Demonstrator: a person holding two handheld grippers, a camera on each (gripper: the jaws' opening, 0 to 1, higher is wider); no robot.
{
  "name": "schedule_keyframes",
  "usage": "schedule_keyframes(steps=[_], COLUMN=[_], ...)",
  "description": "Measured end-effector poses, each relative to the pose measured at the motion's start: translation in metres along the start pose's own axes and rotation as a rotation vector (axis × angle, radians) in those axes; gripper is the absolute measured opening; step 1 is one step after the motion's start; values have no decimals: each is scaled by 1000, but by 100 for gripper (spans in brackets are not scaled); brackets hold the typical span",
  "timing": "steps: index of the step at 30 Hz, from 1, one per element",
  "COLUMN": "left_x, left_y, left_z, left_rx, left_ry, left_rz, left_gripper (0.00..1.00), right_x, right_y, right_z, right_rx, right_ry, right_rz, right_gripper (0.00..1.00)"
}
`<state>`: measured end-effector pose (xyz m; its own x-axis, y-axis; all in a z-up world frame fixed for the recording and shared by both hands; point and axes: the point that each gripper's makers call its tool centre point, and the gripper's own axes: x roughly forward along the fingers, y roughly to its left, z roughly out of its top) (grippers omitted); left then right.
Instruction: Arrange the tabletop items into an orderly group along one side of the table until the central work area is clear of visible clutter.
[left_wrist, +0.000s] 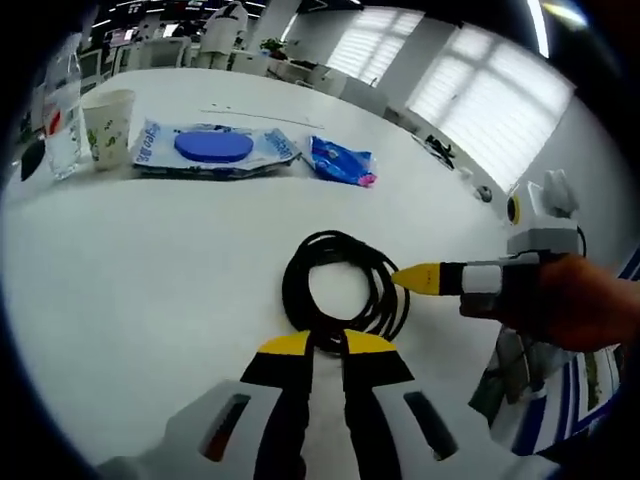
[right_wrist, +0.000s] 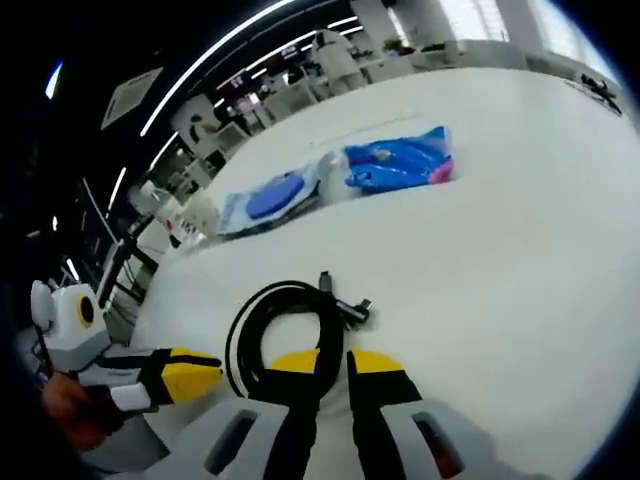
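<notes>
White worktop (left_wrist: 150, 270) in an open office. Coiled black cable (left_wrist: 345, 290) lies at centre; left tongs (left_wrist: 328, 345) pinch its near edge, as right tongs (right_wrist: 334, 360) do opposite. Far side: paper cup (left_wrist: 108, 127), contents unseen, beside clear bottle (left_wrist: 62, 115); transparent pouch holding a blue disc (left_wrist: 213, 147); blue packet (left_wrist: 340, 160).
</notes>
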<state>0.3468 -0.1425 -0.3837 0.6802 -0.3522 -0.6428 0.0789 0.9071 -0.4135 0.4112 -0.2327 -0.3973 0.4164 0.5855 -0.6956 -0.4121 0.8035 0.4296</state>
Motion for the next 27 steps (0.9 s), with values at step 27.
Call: schedule_keyframes(steps=[27], left_x=[36], left_y=[9], left_z=[43], left_rx=[76], left_ry=[-3], left_rz=[-17], left_gripper=[19], right_x=[5], right_y=[1], right_z=[-13], right_rx=[92], right_ry=[18], right_rz=[-56], right_gripper=[17])
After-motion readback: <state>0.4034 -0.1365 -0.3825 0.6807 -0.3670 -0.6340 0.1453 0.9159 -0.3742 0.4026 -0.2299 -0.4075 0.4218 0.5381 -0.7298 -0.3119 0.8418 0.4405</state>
